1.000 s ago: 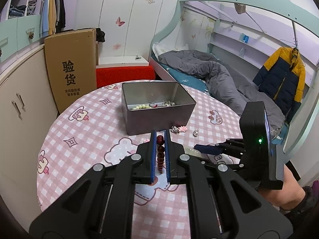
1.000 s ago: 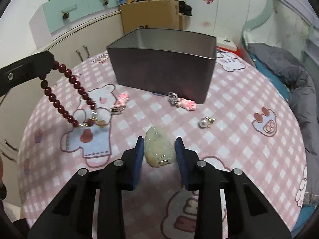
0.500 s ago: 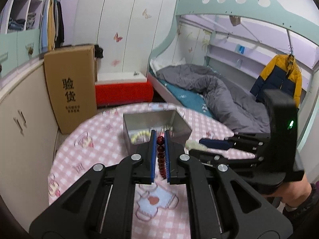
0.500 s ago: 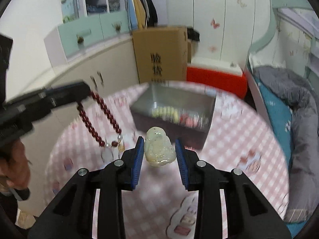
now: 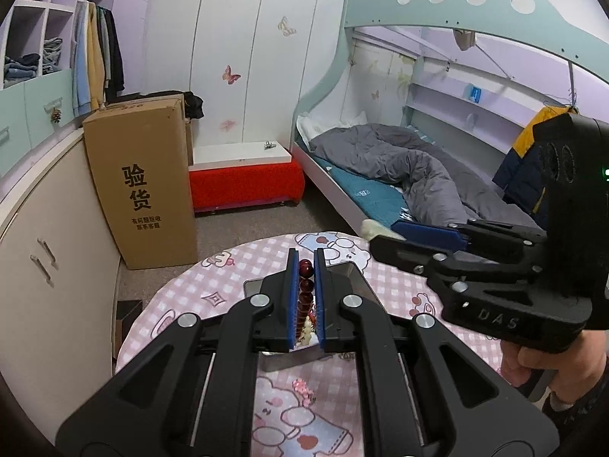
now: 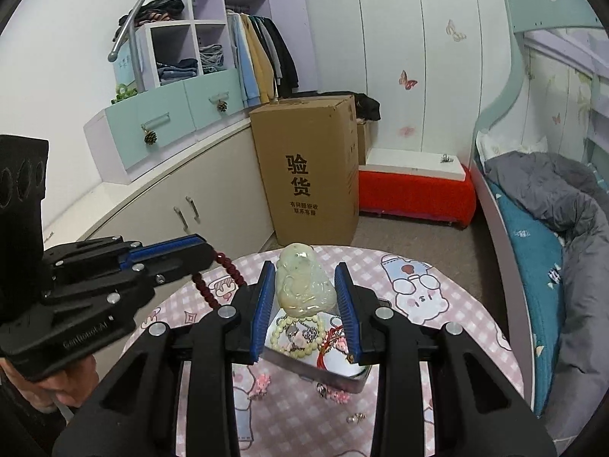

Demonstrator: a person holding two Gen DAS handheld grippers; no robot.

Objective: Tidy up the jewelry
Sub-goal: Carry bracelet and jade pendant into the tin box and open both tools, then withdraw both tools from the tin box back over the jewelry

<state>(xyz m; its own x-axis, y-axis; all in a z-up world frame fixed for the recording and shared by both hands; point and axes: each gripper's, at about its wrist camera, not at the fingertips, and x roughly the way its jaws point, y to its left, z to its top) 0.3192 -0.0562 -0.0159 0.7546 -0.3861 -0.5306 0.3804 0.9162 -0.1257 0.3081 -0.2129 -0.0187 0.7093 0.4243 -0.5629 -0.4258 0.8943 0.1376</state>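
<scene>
**Both pieces held above the tin**

Your round pink-checked bench [image 6: 437, 327] carries the metal tin [image 6: 342, 375] at its centre. Your left hand-held gripper [image 5: 305, 266], at 9 o'clock in the right view, is clamped on the dark red bead bracelet [image 5: 305, 285]. Your right hand-held gripper [image 6: 304, 285] pinches the pale jade pendant [image 6: 302, 282] over the tin.

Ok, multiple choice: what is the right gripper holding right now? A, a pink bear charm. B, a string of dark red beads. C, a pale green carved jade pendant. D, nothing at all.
C: the right gripper is shut on the pale green carved jade pendant, held above the grey metal tin; the string of dark red beads hangs from the left gripper.
</scene>
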